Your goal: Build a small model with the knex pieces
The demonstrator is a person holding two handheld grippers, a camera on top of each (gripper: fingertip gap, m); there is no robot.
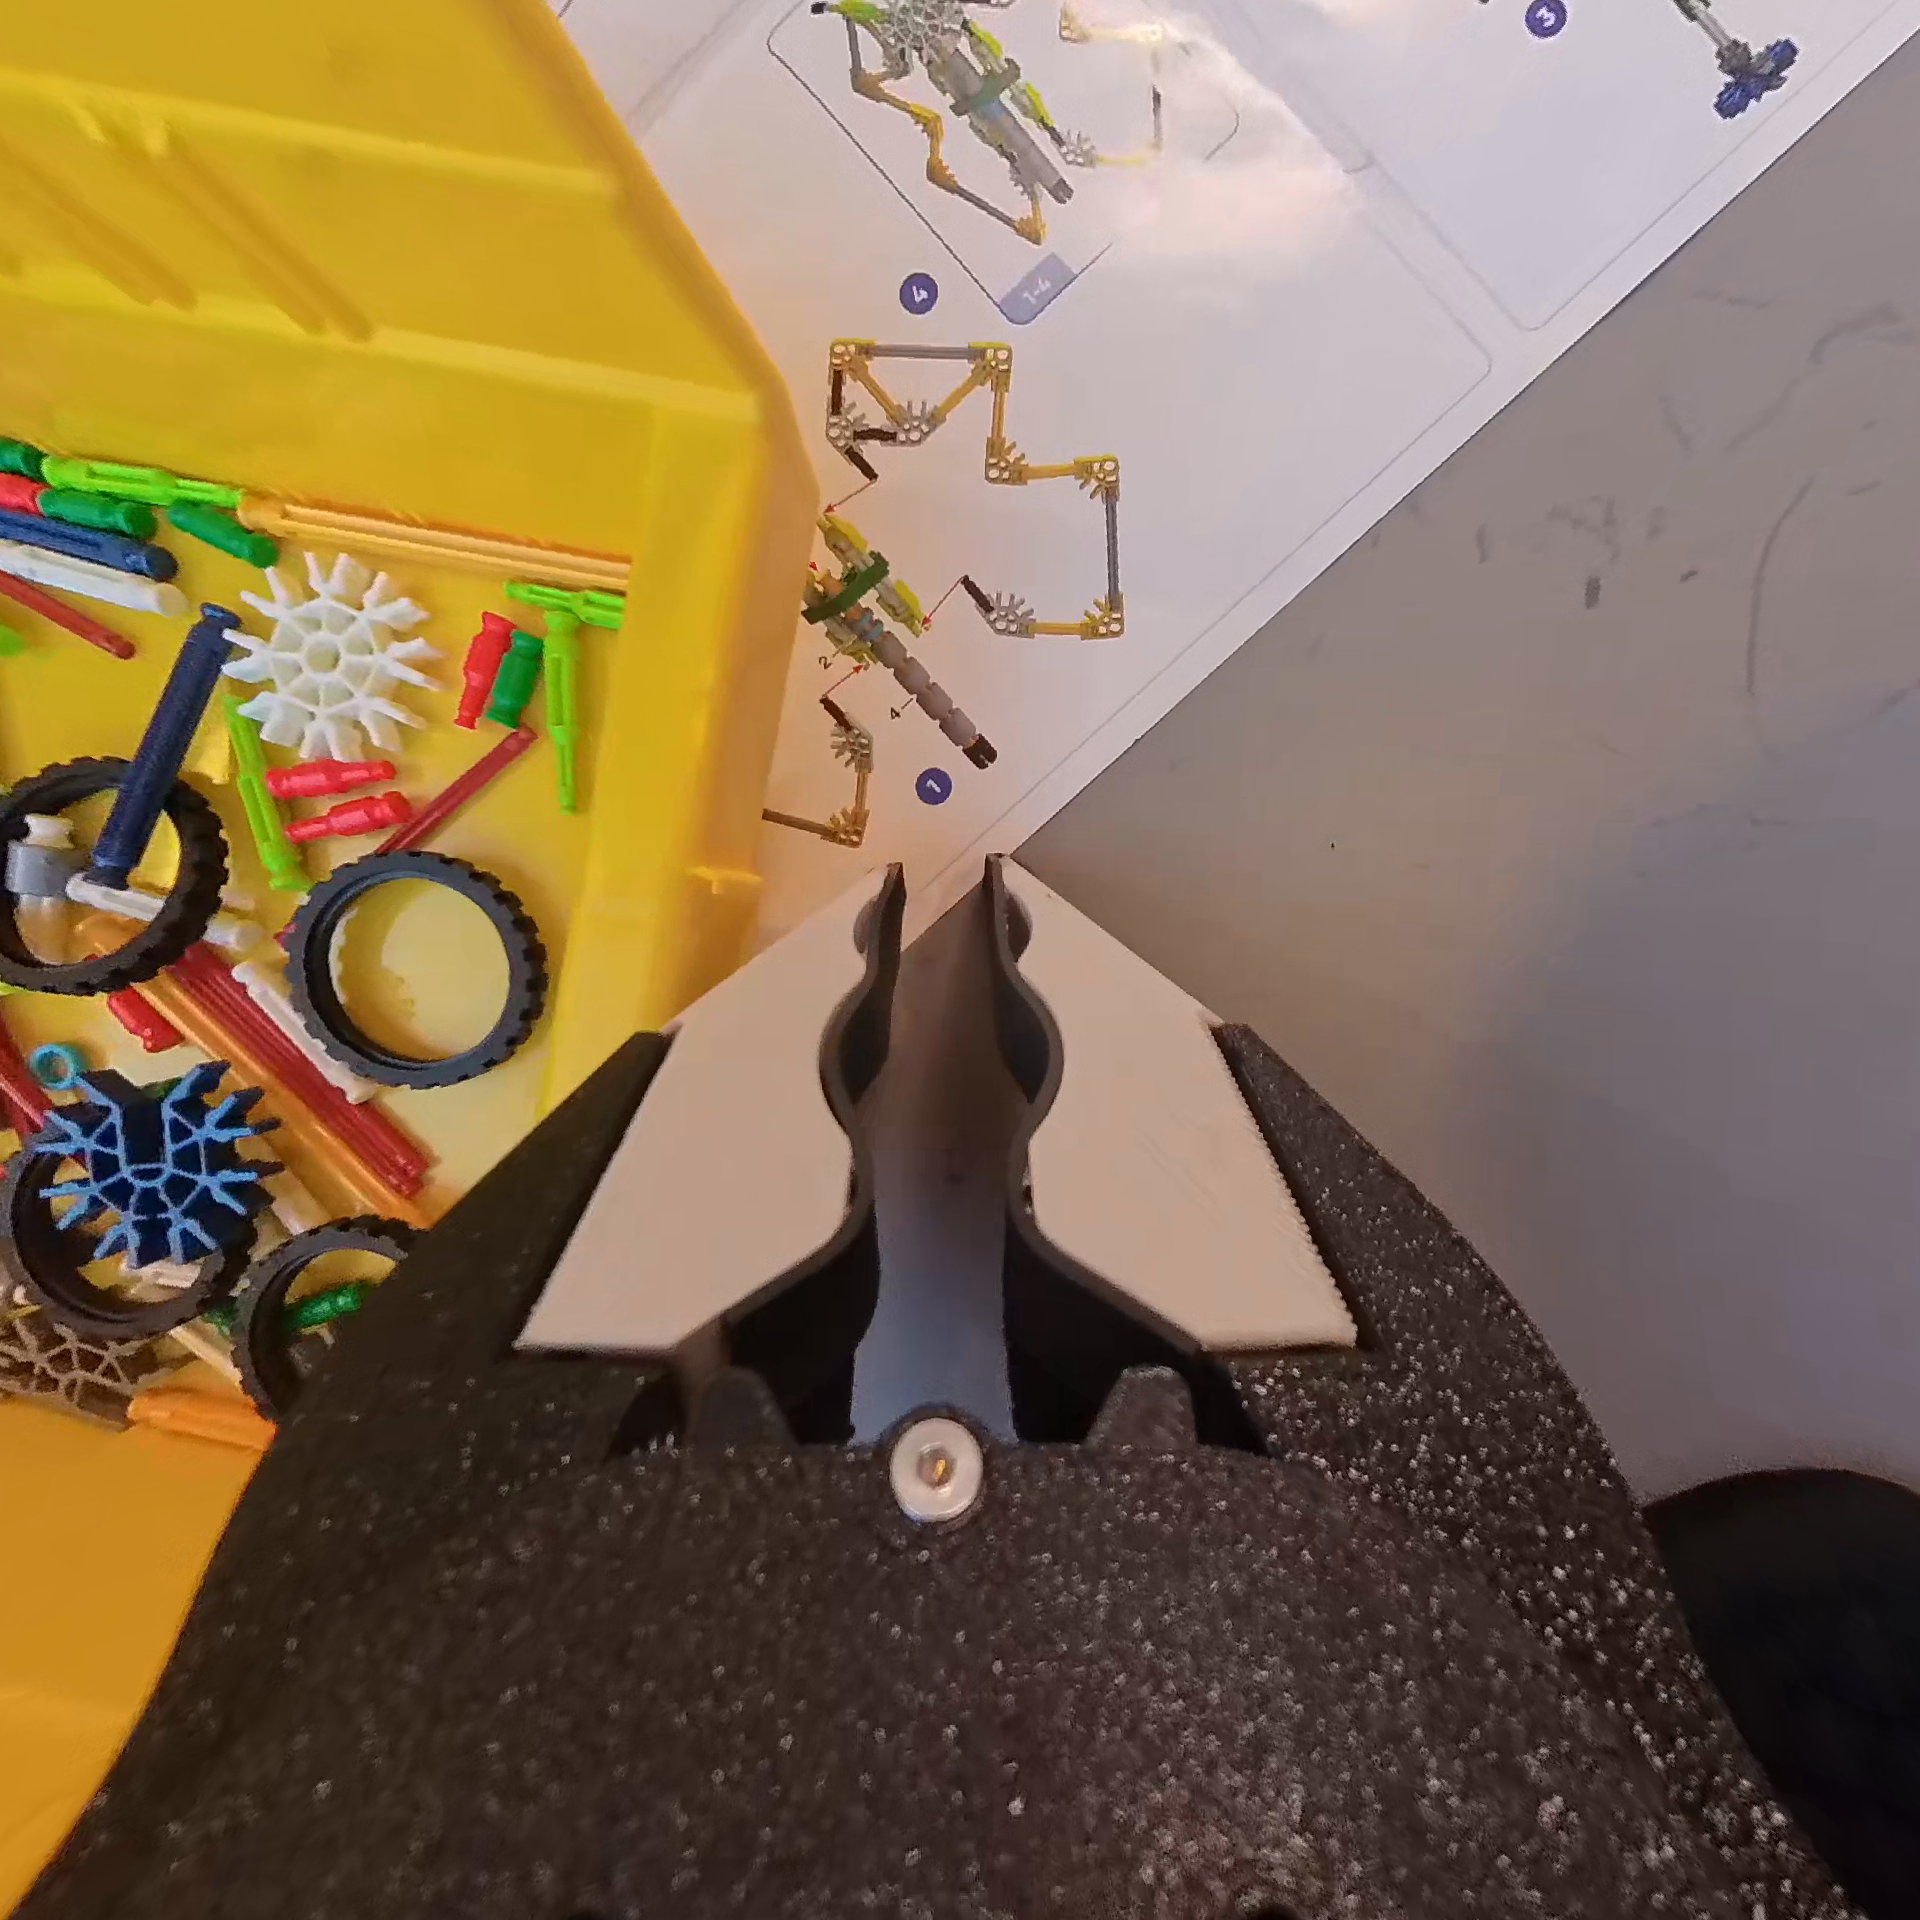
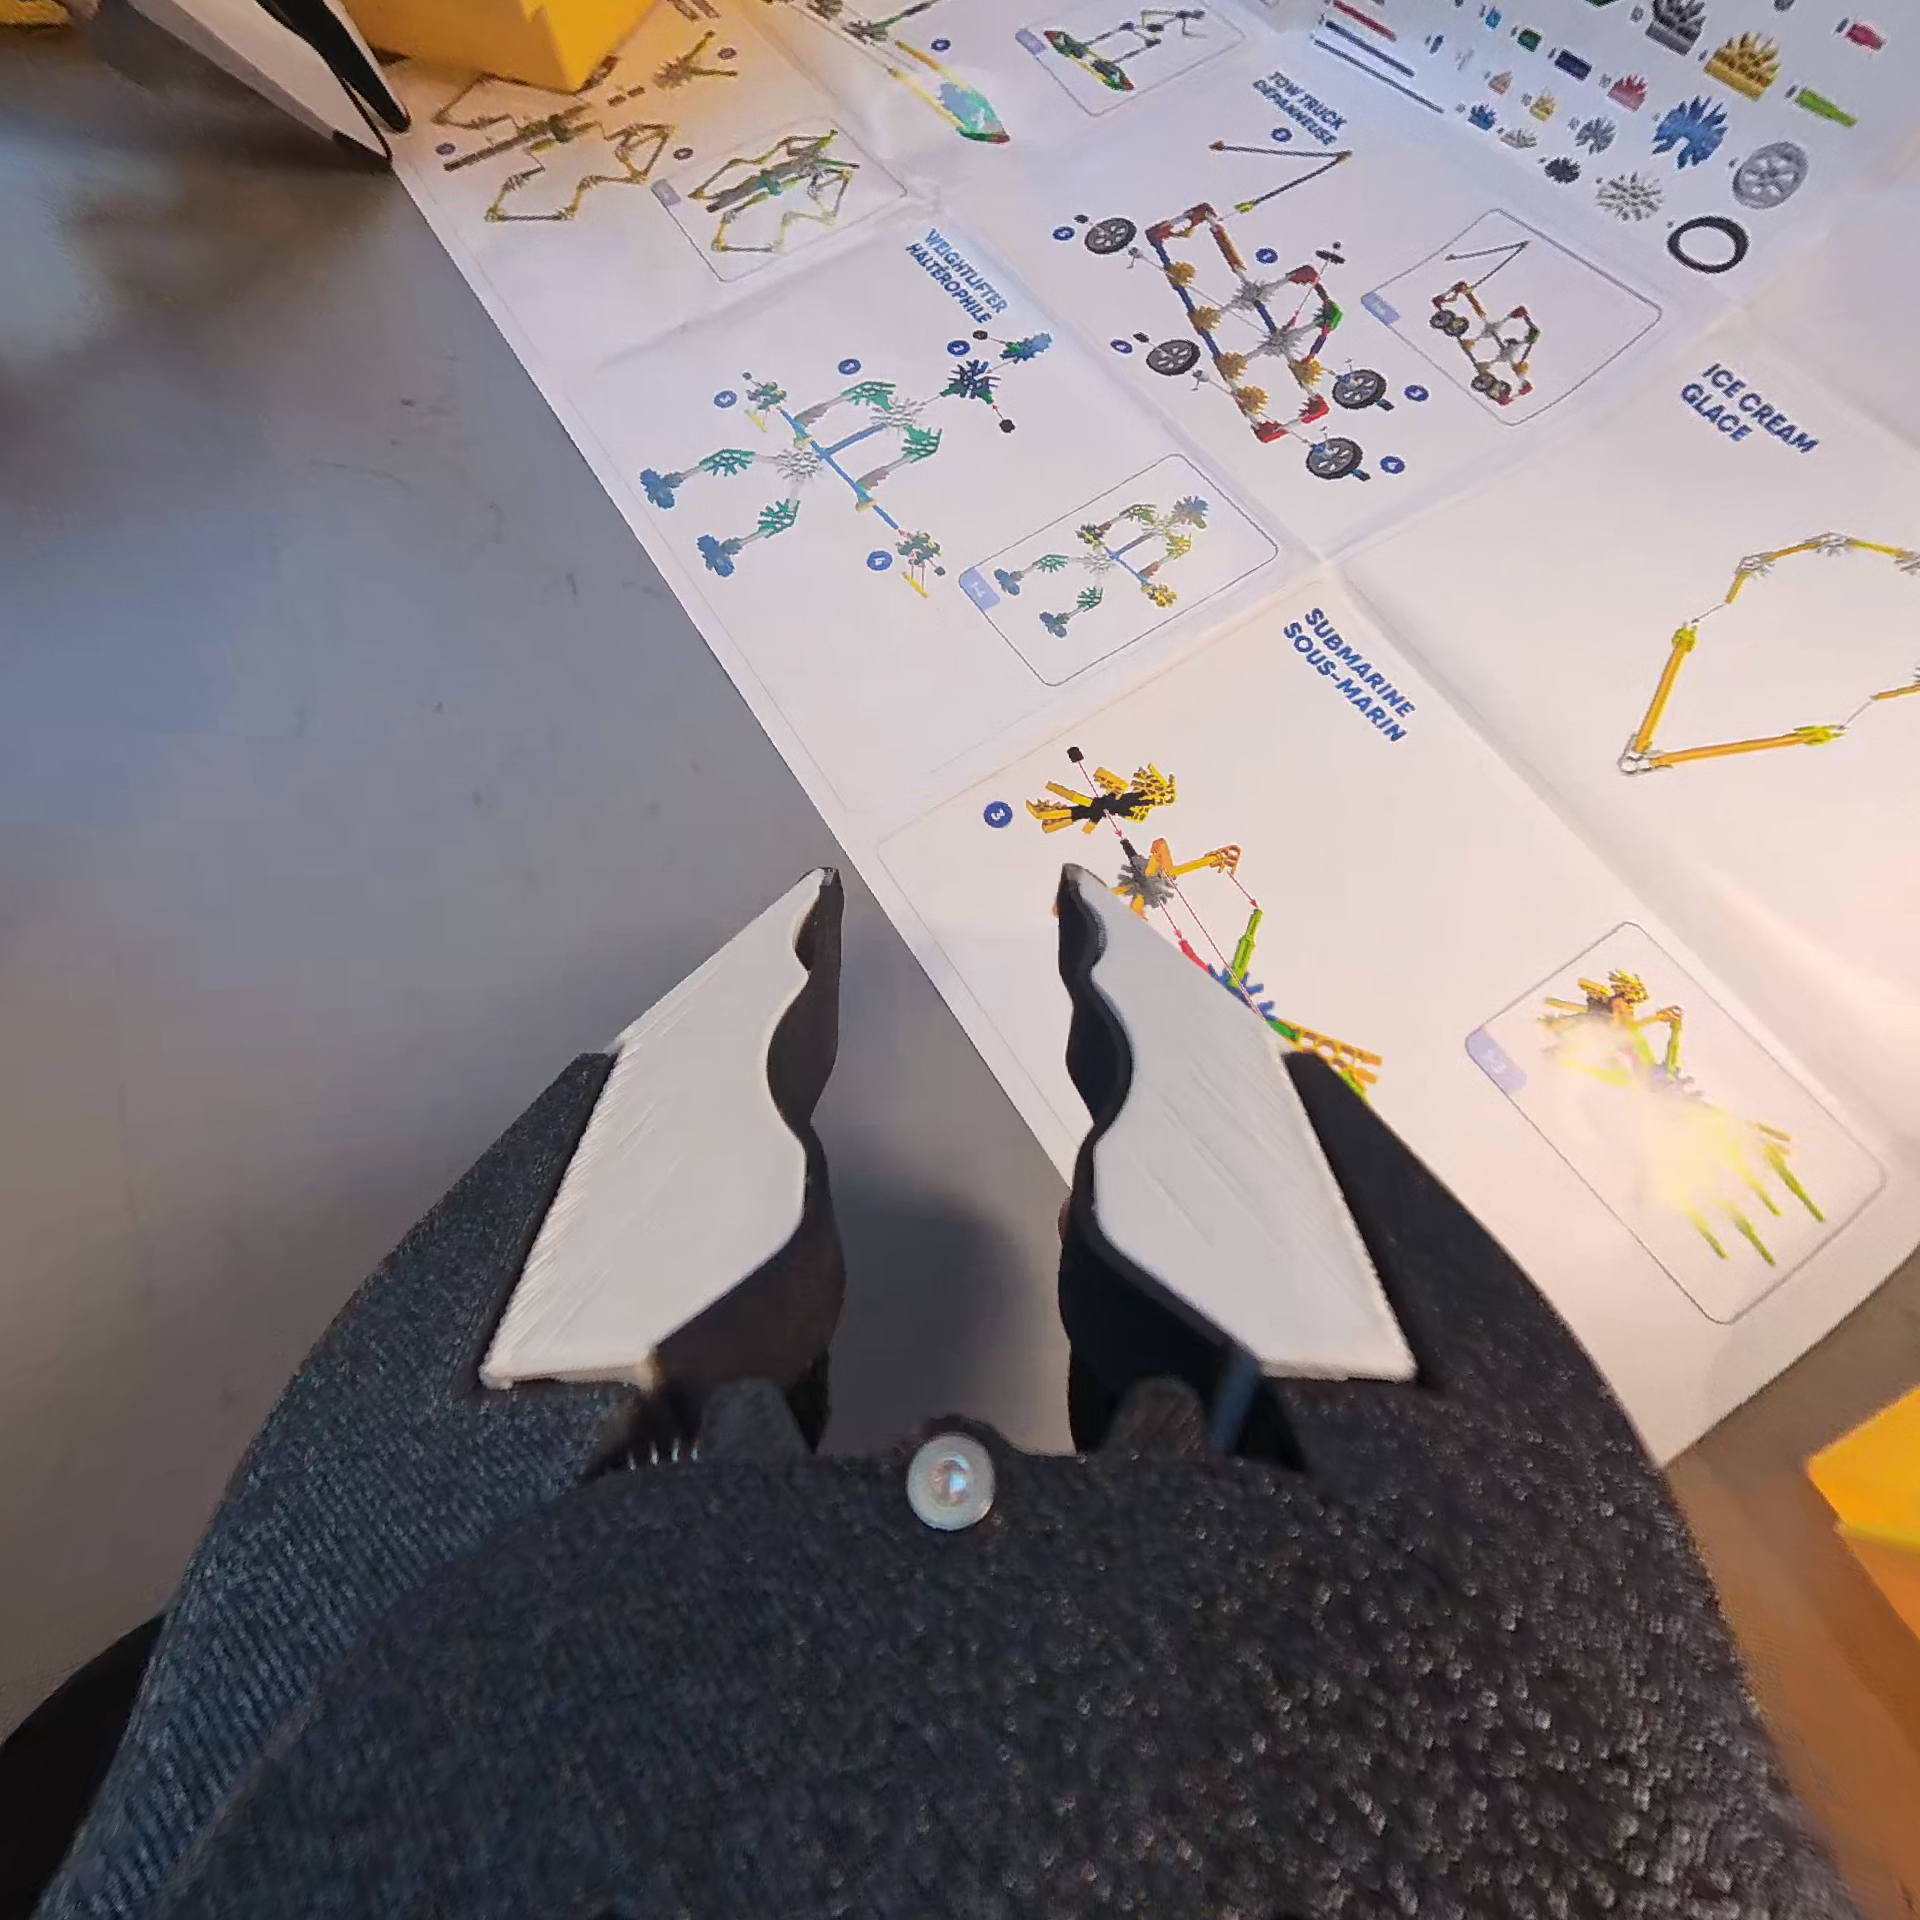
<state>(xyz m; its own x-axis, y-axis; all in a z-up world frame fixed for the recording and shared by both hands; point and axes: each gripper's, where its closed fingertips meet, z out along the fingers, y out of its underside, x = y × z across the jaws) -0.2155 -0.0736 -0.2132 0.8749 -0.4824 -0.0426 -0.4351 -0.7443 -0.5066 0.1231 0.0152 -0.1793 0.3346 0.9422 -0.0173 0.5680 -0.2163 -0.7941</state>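
My left gripper (image 1: 943,868) is open by a narrow gap and holds nothing. It hovers over the edge of a white instruction sheet (image 1: 1195,395), just right of a yellow plastic bin (image 1: 686,436). The bin holds loose building-toy parts: a white snowflake connector (image 1: 332,655), a black tyre ring (image 1: 416,971), a blue connector (image 1: 156,1169), and red, green, orange and blue rods. My right gripper (image 2: 943,883) is open and empty, above the edge of the same sheet (image 2: 1455,790) where it meets the grey table (image 2: 312,623). The left gripper's finger (image 2: 301,73) shows at the top left of the right wrist view.
The grey tabletop (image 1: 1558,831) lies to the right of the sheet in the left wrist view. A yellow bin corner (image 2: 520,42) sits at the top of the right wrist view, and another yellow-orange piece (image 2: 1870,1517) at its right edge. My right fingertips sit around 35 centimetres from my left ones.
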